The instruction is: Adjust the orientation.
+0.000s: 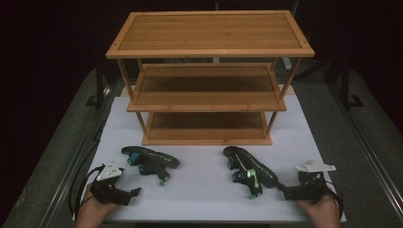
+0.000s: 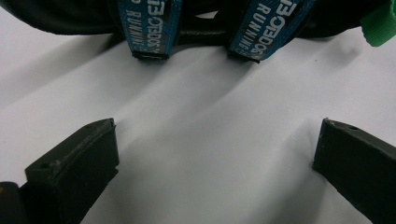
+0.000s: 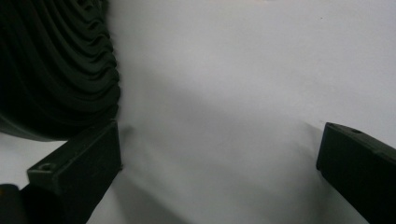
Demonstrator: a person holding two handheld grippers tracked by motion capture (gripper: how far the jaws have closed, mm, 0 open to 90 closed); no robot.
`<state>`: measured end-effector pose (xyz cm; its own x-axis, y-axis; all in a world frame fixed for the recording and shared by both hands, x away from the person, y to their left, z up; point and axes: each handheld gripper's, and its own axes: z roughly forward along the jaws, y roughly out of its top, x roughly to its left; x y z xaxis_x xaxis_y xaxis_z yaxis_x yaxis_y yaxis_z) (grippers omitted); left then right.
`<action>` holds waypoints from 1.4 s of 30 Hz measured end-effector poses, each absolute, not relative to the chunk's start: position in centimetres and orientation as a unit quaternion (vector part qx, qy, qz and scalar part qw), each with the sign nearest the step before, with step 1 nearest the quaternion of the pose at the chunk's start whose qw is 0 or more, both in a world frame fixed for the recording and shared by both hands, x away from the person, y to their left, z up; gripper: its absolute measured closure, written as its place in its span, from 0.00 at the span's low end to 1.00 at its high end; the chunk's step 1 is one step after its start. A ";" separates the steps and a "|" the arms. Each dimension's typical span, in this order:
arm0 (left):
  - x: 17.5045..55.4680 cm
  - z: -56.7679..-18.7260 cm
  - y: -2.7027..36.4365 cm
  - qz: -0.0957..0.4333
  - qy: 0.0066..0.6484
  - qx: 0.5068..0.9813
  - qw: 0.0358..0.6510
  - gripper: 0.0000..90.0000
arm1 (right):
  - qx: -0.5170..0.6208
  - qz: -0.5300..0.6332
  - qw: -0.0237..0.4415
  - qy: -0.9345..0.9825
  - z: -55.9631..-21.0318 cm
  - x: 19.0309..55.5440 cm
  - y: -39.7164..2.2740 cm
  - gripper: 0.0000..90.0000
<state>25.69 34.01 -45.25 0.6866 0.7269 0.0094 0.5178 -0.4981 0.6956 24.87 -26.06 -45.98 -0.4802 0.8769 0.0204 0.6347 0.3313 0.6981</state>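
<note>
left sandal (image 1: 150, 161): black, blue straps, on its side | right sandal (image 1: 250, 170): black, green straps, on its side

A three-tier wooden shelf (image 1: 209, 47) in warm honey-brown, with a fine straight grain, stands on a white bench (image 1: 204, 194). The left sandal (image 1: 149, 161) is black with teal-blue straps and a small bright green tab. In the left gripper view its straps (image 2: 149, 28) are blue with white lettering, and the green tab (image 2: 380, 28) shows at the edge. The right sandal (image 1: 249, 171) is black with green trim; in the right gripper view its sole (image 3: 56, 70) is black and ridged in wavy lines. The left tool (image 1: 135, 192) and the right tool (image 1: 283, 190) are black, each topped with a pale grey plate. The surroundings are dark.
</note>
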 end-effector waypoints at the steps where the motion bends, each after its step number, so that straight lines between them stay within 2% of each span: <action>1: 25.7 -45.2 34.0 0.152 0.365 0.852 0.343 0.00 | 0.476 0.330 0.184 0.794 -46.0 24.9 -26.1 0.00; 20: 25.3 -45.0 33.9 0.153 0.373 0.845 0.352 0.00 | 0.484 0.325 0.188 0.790 -46.0 24.9 -25.8 0.00; 23: 24.8 -44.5 33.9 0.155 0.370 0.842 0.360 0.07 | 0.485 0.326 0.189 0.789 -46.0 24.9 -25.8 0.00; 25: 24.6 -44.3 33.7 0.158 0.366 0.841 0.365 0.08 | 0.485 0.326 0.188 0.789 -46.0 24.9 -25.8 0.00; 27: 24.4 -44.0 33.6 0.161 0.360 0.840 0.372 0.17 | 0.485 0.326 0.188 0.789 -46.0 24.9 -25.8 0.00; 30: 24.3 -43.7 33.3 0.166 0.356 0.838 0.378 0.18 | 0.485 0.326 0.188 0.789 -46.0 24.9 -25.8 0.00; 34: 24.4 -43.3 32.8 0.169 0.346 0.838 0.388 0.28 | 0.485 0.326 0.187 0.789 -46.0 24.9 -25.8 0.00; 36: 24.5 -43.1 32.6 0.172 0.342 0.836 0.393 0.36 | 0.485 0.326 0.187 0.789 -46.0 24.9 -25.8 0.00; 42: 24.7 -43.0 32.2 0.177 0.337 0.834 0.399 0.47 | 0.485 0.326 0.187 0.789 -46.0 24.9 -25.8 0.00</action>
